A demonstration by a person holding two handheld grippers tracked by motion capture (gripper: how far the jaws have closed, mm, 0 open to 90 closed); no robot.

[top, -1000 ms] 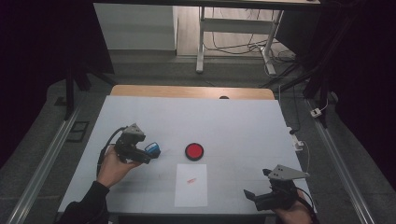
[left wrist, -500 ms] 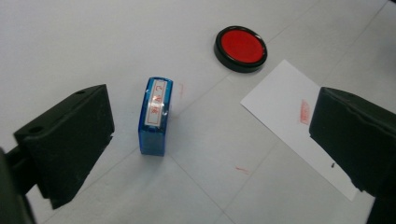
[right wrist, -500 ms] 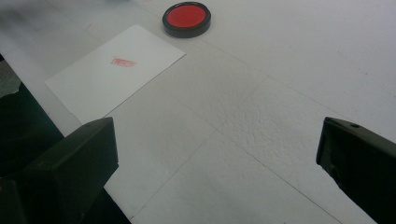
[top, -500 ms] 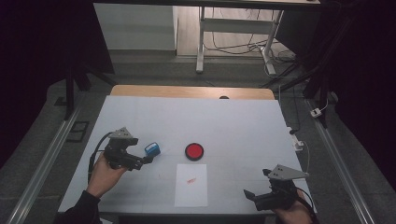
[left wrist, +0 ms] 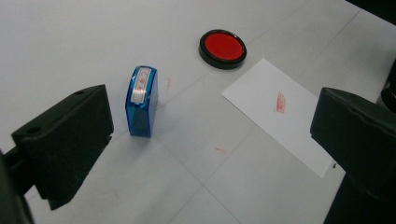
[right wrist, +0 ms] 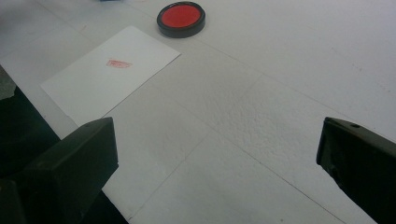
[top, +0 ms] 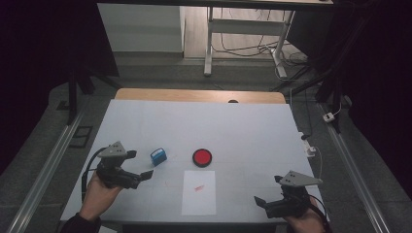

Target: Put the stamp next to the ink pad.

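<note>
With its jaws just spread wide and nothing between them, the left claw (top: 146, 174) has backed away from the blue stamp (top: 158, 156), which now stands free on the worktop (top: 243, 126) beside the red ink pad (top: 202, 157). Paper (top: 199, 192) carries a red print, so stamping looks done. Right claw (top: 258, 201) rests spread, empty.

A red ink pad (top: 202, 157) sits beside a stamped paper sheet (top: 199, 193).

High view overhead facing forward-down, gripper views low, close, sharing ink pad (top: 202, 157), paper (top: 199, 192)
</note>
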